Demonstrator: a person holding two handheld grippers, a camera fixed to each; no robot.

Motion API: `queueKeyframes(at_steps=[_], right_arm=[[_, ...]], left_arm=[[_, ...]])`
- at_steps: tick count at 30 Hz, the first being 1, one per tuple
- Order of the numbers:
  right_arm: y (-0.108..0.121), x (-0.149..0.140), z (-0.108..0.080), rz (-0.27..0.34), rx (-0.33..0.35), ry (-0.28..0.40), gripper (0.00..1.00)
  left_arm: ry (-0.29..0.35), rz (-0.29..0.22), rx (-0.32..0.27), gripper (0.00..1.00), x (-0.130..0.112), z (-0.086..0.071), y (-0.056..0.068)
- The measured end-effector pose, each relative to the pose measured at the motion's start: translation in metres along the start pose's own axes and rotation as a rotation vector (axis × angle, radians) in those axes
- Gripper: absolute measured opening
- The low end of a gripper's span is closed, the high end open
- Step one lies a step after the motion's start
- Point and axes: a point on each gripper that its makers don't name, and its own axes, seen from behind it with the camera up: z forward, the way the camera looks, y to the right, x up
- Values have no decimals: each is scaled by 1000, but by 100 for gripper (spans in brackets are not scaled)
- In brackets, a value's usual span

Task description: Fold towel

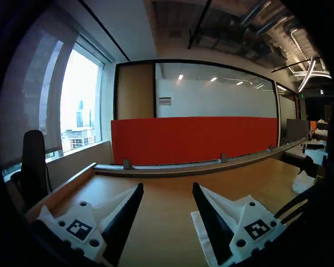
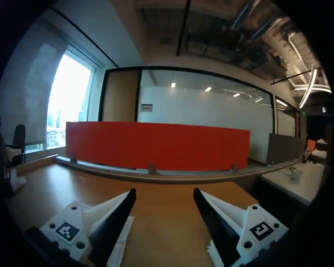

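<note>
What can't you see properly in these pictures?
- Towel, left gripper view: just a corner shows. The open left gripper and the picture's bottom edge hide the rest.
- Towel, right gripper view: thin strips show beside the open right gripper. Its folds cannot be told.
- White crumpled thing, left gripper view: near the dark right edge, too small to name.
- Sign, left gripper view: too small to make out.

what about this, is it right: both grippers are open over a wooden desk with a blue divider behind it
Not quite. The divider is orange-red, not blue, as the left gripper view shows. The rest stands: the left gripper and the right gripper are both open over the wooden desk.
</note>
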Motion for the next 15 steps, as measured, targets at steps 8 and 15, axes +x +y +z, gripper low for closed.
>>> queueKeyframes(at_steps=[8, 15], right_arm=[[-4, 16, -3, -19, 26, -34, 100], [-10, 22, -1, -47, 72, -65, 100]], left_arm=[[-44, 9, -37, 81, 4, 1, 12], [-87, 31, -82, 81, 4, 1, 18]])
